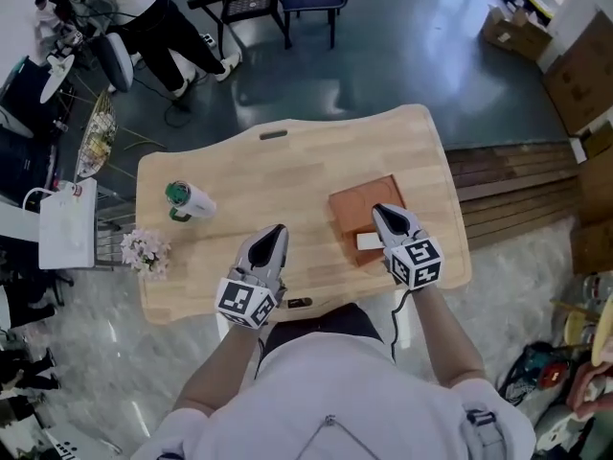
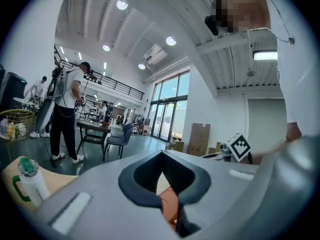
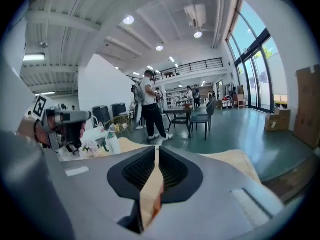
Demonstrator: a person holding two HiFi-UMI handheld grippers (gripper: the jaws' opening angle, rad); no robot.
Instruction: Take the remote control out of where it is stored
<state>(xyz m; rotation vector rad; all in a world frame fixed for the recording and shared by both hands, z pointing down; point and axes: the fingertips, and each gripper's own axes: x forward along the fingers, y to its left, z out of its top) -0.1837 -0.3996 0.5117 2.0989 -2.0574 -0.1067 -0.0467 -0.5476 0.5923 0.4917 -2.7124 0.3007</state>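
Grippers, pair, hand-held, both over the near half of a light wooden surface (image 1: 287, 161).

Left gripper (image 1: 273, 230): forearm reaches forward from the body; the tool is held about level over the near edge, pointing away from the person. Fingers (image 2: 142, 176) together, nothing between them. Its marker cube faces up toward the head camera.

Right gripper (image 1: 383, 211): forearm stretched forward on the right side, tool tipped slightly downward, tip over the near right part of the brown box (image 1: 359, 207). Fingers (image 3: 135, 171) closed to a thin slit, nothing held.

Brown box: flat, square, reddish brown, lying on the right half of the surface, well apart from the left gripper.

White oblong piece (image 1: 369, 241): small and pale, on the box's near edge, just left of the right gripper and clear of its fingers. It may be the remote control, but it is too small to tell.

Other items: white bottle (image 1: 190, 200) with a green cap, on its side at the left of the surface; flower bunch (image 1: 146, 250) at the left edge.
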